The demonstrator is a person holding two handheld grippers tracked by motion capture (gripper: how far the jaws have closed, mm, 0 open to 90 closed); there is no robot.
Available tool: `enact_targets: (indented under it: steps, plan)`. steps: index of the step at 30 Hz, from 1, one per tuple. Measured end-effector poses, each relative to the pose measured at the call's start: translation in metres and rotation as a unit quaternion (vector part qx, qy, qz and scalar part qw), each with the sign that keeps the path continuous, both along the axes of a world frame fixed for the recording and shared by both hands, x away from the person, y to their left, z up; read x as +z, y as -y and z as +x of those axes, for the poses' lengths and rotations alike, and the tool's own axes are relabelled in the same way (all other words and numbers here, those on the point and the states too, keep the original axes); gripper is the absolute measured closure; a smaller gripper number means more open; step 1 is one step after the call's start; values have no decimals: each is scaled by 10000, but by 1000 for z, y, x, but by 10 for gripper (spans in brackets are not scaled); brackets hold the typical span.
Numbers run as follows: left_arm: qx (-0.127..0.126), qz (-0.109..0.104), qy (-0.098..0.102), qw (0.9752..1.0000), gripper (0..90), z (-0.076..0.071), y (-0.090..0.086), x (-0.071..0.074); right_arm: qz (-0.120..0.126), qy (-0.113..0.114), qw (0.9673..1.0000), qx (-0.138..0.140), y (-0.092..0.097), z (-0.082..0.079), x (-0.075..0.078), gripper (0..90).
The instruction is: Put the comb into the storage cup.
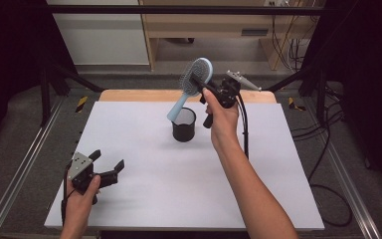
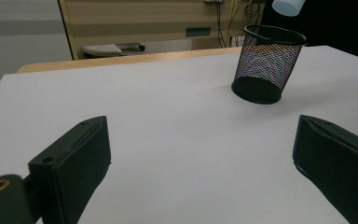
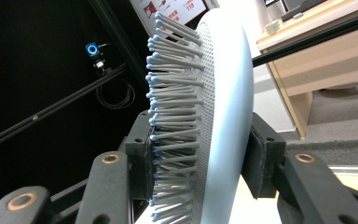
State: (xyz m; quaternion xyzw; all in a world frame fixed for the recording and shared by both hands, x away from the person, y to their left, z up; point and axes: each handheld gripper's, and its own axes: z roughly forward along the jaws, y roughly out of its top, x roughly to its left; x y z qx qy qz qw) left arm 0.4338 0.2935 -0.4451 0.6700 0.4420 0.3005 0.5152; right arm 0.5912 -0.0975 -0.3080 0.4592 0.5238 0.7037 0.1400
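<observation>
A light blue hairbrush (image 1: 194,79) hangs in the air above a black mesh cup (image 1: 184,124), its handle tip just over the cup's rim. My right gripper (image 1: 201,82) is shut on the brush head; in the right gripper view the jaws clamp the brush (image 3: 223,107) across its bristles and its back. My left gripper (image 1: 108,167) rests open near the table's front left corner, nothing between its fingers. The left gripper view looks past the two spread jaws at the mesh cup (image 2: 266,63), with the brush handle tip (image 2: 288,6) above it.
A white sheet (image 1: 129,199) covers the table, with a wooden edge (image 1: 144,95) at the back. Black frame bars and cables (image 1: 328,149) run along the right side. Wooden furniture (image 1: 214,25) stands behind the table.
</observation>
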Motion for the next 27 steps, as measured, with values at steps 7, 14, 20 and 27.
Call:
enact_targets:
  steps: [7, 14, 20, 27]
  plan:
    - [40, -29, 4, 10000, 42, 0, -3, 0, -262, 133, 9990, -352, -3, 8, 1, 529]
    - [3, -21, 7, 10000, 42, 0, -3, 0, -380, 92, 9984, -405, -2, 12, -2, 530]
    - [-23, -1, 0, 10000, 43, 0, -1, 0, -483, 119, 9977, -467, -2, 14, -4, 536]
    - [-27, 2, 0, 10000, 44, 0, -2, -1, -636, 164, 9961, -587, -2, 14, -5, 543]
